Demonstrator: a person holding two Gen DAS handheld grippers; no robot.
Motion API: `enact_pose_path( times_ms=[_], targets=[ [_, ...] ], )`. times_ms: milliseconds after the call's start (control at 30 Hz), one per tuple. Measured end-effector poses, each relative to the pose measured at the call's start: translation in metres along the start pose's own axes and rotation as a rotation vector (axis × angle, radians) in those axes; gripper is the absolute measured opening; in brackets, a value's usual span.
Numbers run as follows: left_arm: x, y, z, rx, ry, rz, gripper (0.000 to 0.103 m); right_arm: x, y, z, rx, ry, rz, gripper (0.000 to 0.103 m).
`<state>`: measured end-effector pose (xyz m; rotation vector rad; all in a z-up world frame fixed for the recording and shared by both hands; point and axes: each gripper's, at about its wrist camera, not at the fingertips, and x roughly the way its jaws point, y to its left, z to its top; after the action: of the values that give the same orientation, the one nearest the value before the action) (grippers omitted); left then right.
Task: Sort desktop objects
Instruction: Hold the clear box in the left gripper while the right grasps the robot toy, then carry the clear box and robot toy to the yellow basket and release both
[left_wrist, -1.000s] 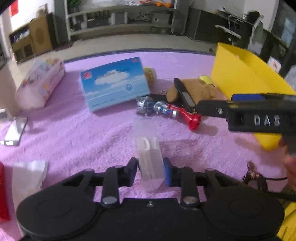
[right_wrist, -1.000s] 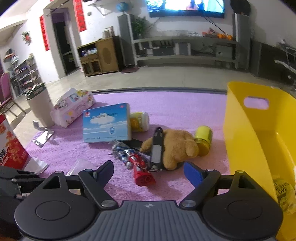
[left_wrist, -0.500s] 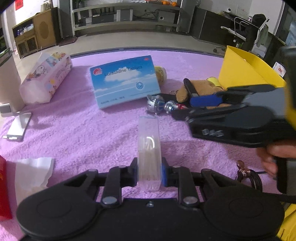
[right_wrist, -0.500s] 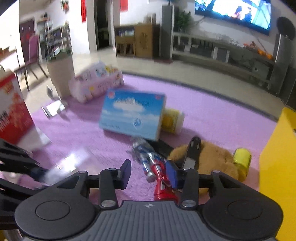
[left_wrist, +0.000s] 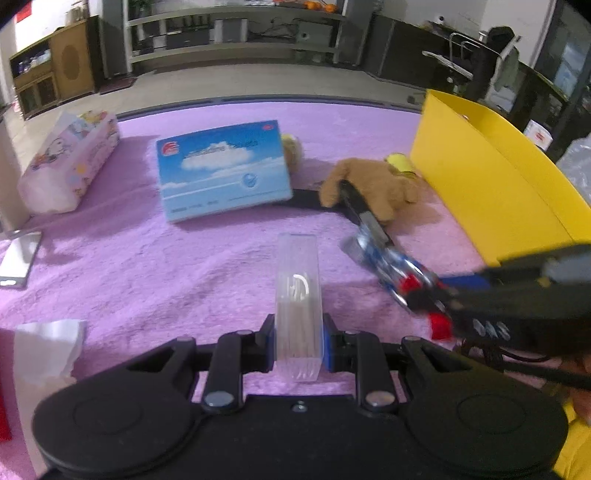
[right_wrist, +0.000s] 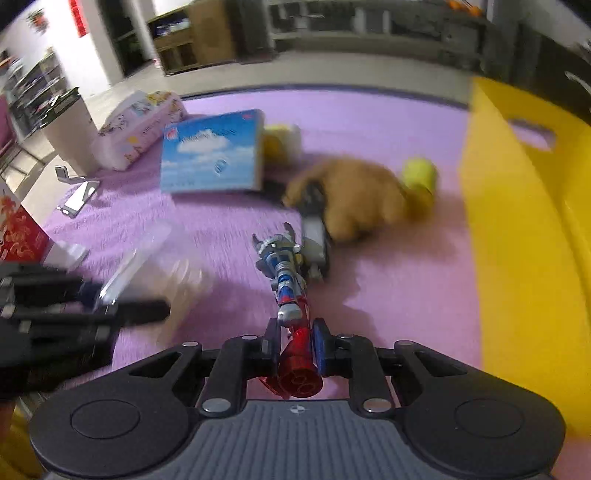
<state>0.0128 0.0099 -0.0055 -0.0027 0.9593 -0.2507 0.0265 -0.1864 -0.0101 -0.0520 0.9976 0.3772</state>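
The left tool (left_wrist: 298, 338) pinches a clear plastic box (left_wrist: 297, 295) at bottom centre, lifted for sorting. The right tool (right_wrist: 295, 345) has just closed narrowly on the toy robot (right_wrist: 286, 280), gripping its red end, likely to carry it to the yellow bin (right_wrist: 524, 229) at right.

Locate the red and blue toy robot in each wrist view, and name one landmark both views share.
Left wrist: toy robot, right of centre, blurred, gripped by the right claw.
Right wrist: toy robot, lower centre, red end clamped between the pads.
Shared landmark: blue box, lying beyond it on the purple cloth.
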Motion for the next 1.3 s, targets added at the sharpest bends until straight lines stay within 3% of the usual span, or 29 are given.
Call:
enact_pose_path(
  times_ms=[100, 233, 567, 633, 667, 1000, 1133, 1300],
  targets=[
    [0.003, -0.007, 0.001, 0.011, 0.003, 0.004, 0.023, -0.001, -0.01, -0.012, 0.052, -0.031, 0.044, 0.02],
    [0.006, -0.012, 0.003, 0.027, 0.005, 0.022, 0.035, 0.0, -0.007, -0.01, 0.01, -0.086, 0.041, 0.031],
    [0.006, -0.014, -0.001, 0.066, 0.041, 0.014, 0.035, 0.004, 0.003, -0.002, -0.064, -0.107, 0.052, 0.037],
    [0.003, -0.012, -0.002, 0.056, 0.034, 0.001, 0.023, 0.005, 0.008, -0.002, -0.087, -0.109, 0.048, 0.037],
    [0.001, -0.01, -0.003, 0.053, 0.029, 0.001, 0.022, 0.006, 0.01, -0.002, -0.095, -0.106, 0.043, 0.037],
    [0.001, -0.008, -0.004, 0.055, 0.038, 0.008, 0.023, 0.02, 0.024, -0.008, -0.218, -0.057, -0.022, 0.041],
    [0.002, -0.008, -0.004, 0.054, 0.038, 0.009, 0.024, 0.018, 0.027, -0.01, -0.257, -0.07, -0.053, 0.032],
    [0.002, -0.009, -0.004, 0.056, 0.038, 0.015, 0.024, 0.006, 0.016, -0.001, -0.156, -0.101, -0.026, 0.023]
  ],
)
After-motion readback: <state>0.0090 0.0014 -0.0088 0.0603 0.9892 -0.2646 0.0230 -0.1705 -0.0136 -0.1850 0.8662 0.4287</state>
